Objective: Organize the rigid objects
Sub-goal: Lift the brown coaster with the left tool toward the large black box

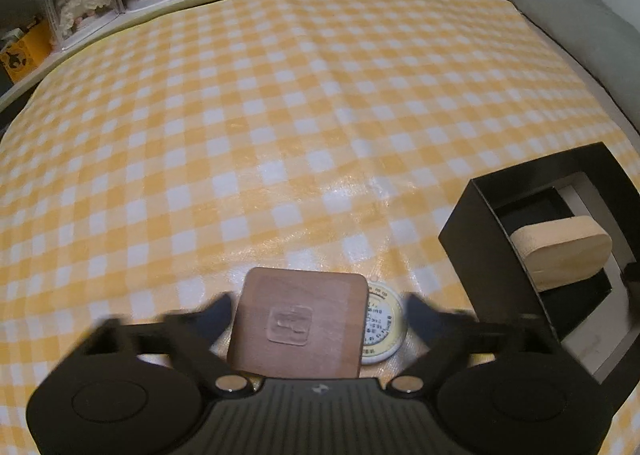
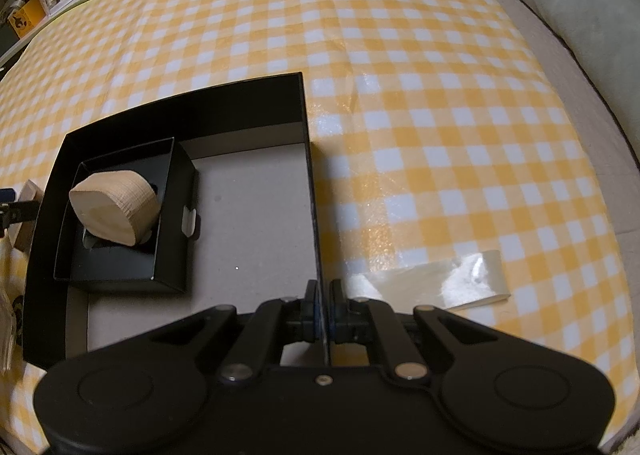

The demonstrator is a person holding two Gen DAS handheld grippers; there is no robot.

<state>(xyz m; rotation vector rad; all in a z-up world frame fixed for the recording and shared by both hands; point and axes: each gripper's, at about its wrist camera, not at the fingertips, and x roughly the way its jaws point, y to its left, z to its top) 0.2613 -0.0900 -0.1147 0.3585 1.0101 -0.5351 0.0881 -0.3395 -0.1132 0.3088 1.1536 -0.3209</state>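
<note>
Both claws tilt steeply down. The left claw (image 1: pixel 318 311) gapes wide around a wooden block (image 1: pixel 298 325), not pressing it; the right claw (image 2: pixel 323 305) pinches the black box's wall (image 2: pixel 310 183).

Round printed disc (image 1: pixel 382 329) half hidden under the wooden square (image 1: pixel 298 325), its print unreadable, black box (image 1: pixel 516 239) cut off at the right edge, left hand-held gripper (image 1: pixel 318 309) fingertips blurred

My yellow-and-white checked cloth (image 1: pixel 280 115) carries a brown square block (image 1: pixel 298 321); at three o'clock, my black box (image 2: pixel 180 111), grey inside, holds a pale tan wooden piece (image 2: pixel 114 205).
</note>
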